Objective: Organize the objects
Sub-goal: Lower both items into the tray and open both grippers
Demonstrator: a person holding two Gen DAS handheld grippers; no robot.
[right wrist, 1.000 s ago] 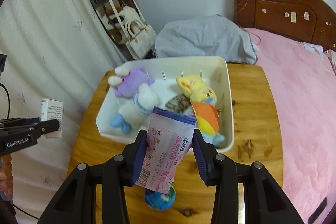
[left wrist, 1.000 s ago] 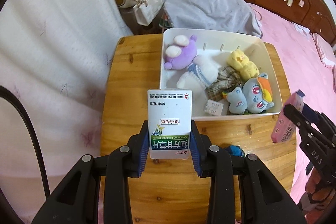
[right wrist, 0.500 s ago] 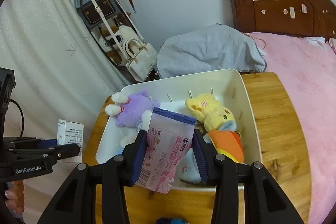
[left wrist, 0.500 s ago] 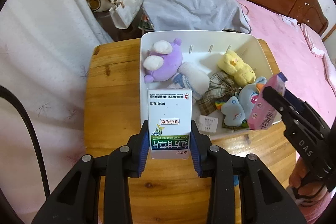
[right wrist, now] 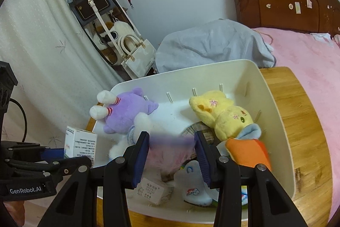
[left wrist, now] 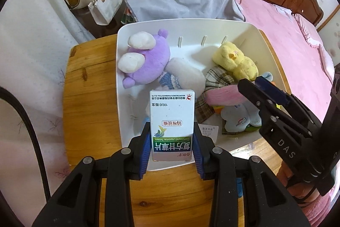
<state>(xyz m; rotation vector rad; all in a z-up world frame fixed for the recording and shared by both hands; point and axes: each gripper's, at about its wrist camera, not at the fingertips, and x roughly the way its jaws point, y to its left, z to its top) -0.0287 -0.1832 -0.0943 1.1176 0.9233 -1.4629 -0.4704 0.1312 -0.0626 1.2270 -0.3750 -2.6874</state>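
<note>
left gripper (left wrist: 172, 149) clamping "compound liquorice tablets" box (left wrist: 172, 120), "100" legible

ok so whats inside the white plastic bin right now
In the white plastic bin: a purple plush, a yellow plush, a white-and-blue plush, plaid fabric, a light-blue pony plush and a small white carton. Anything beneath them is hidden.

Pink packet (right wrist: 170, 152) motion-blurred between right claw (right wrist: 172, 153) fingers; print unreadable, grip contact unclear.
</note>
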